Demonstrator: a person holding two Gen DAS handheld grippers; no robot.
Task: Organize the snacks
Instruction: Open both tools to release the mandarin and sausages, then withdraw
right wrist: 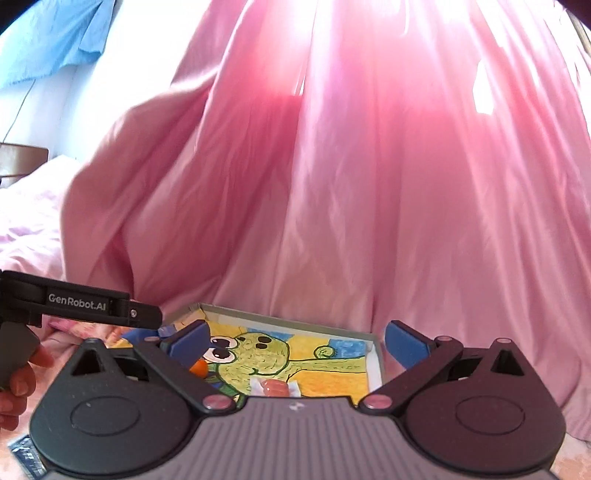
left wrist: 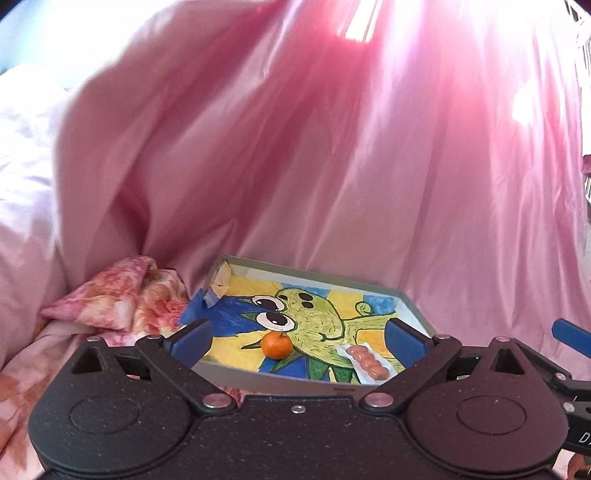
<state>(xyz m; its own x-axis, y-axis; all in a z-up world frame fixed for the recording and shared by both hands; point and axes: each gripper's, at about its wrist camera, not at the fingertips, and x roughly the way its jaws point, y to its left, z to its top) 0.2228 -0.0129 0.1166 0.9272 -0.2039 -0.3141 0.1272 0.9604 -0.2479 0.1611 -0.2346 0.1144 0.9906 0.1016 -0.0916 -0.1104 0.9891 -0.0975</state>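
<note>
Two snacks lie in the shallow box [left wrist: 413,306] with the green cartoon drawing: a tangerine [left wrist: 276,345] and a wrapped sausage pack [left wrist: 367,362] to its right. My left gripper [left wrist: 295,338] and right gripper [right wrist: 295,343] both gape wide, holding nothing, before pink fabric [left wrist: 332,166].

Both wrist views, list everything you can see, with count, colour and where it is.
Shallow grey cardboard box: one, bottom lined with a yellow, blue and green cartoon drawing, on the bed ahead of both grippers.
Small round orange tangerine: one, orange, inside the box near its front left.
Clear packet of pink sausages: one, pink, inside the box, right of the tangerine.
Pink satin curtain: one, behind the box.
Floral pink bedding: crumpled, left of the box.
Blue cloth: one, upper left on the wall.
Left gripper: black, blue pads, open, empty.
Right gripper: black, blue pads, open, empty.
Hand: holding the left gripper's handle.
</note>
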